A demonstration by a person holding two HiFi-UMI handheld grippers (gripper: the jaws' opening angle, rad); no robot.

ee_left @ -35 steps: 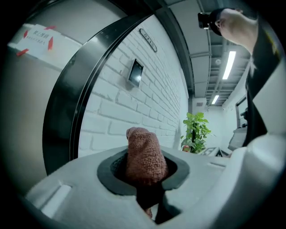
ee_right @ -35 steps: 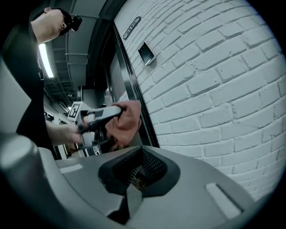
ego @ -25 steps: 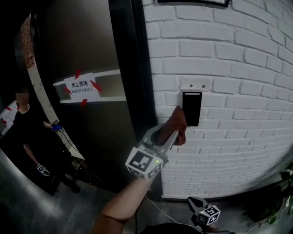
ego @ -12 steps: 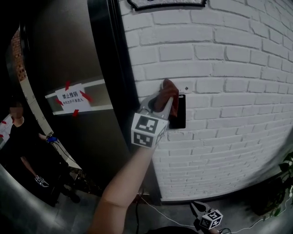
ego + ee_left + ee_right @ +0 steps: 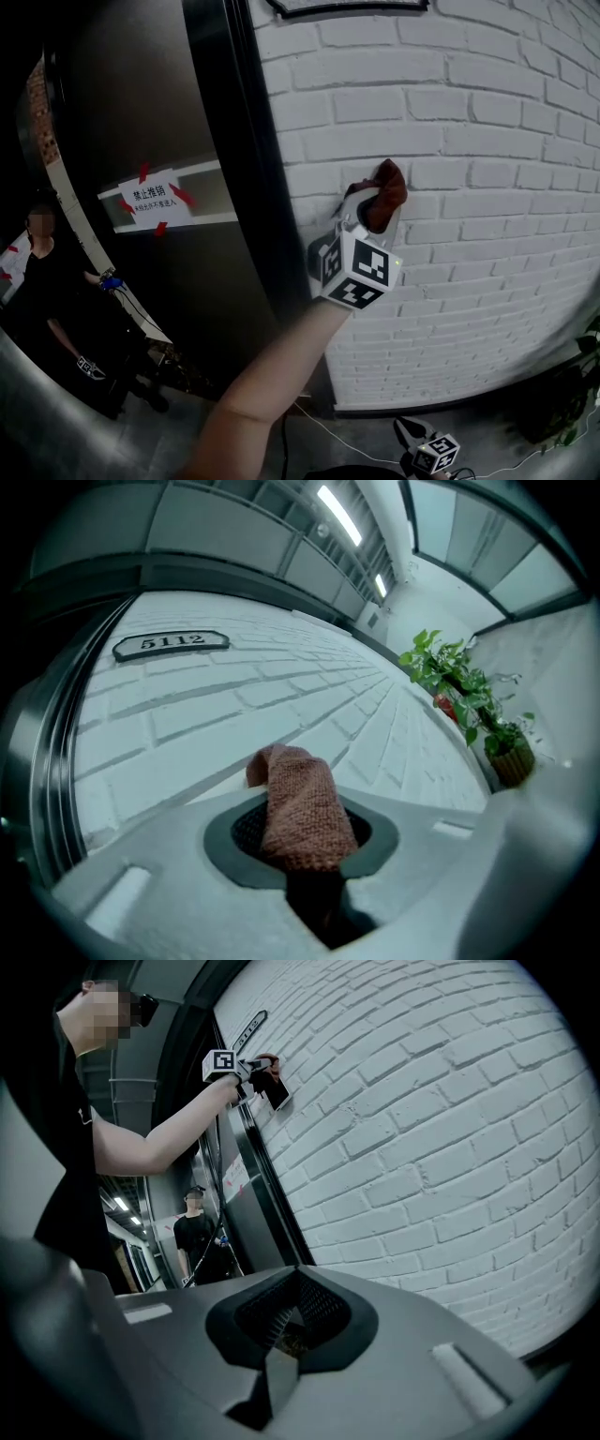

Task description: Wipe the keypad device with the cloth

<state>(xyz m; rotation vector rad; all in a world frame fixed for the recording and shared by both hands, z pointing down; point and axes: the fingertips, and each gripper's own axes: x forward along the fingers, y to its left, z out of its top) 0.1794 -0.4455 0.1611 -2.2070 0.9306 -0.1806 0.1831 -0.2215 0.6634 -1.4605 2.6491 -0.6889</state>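
now the left gripper point(image 5: 375, 202), jaws pinching the cloth point(image 5: 388, 182), has slid right along the brick wall point(image 5: 487, 141) onto the keypad point(image 5: 277, 1093), hiding it from the head view, so wiping looks under way; the right gripper point(image 5: 404, 431) hangs low, jaws pressed together, empty

Red-brown knit cloth point(image 5: 302, 810), folded & pinched tight in the left gripper point(image 5: 375, 202), sits up vs the white brick wall point(image 5: 487, 141), right at the top of the flat black keypad device point(image 5: 275, 1091).
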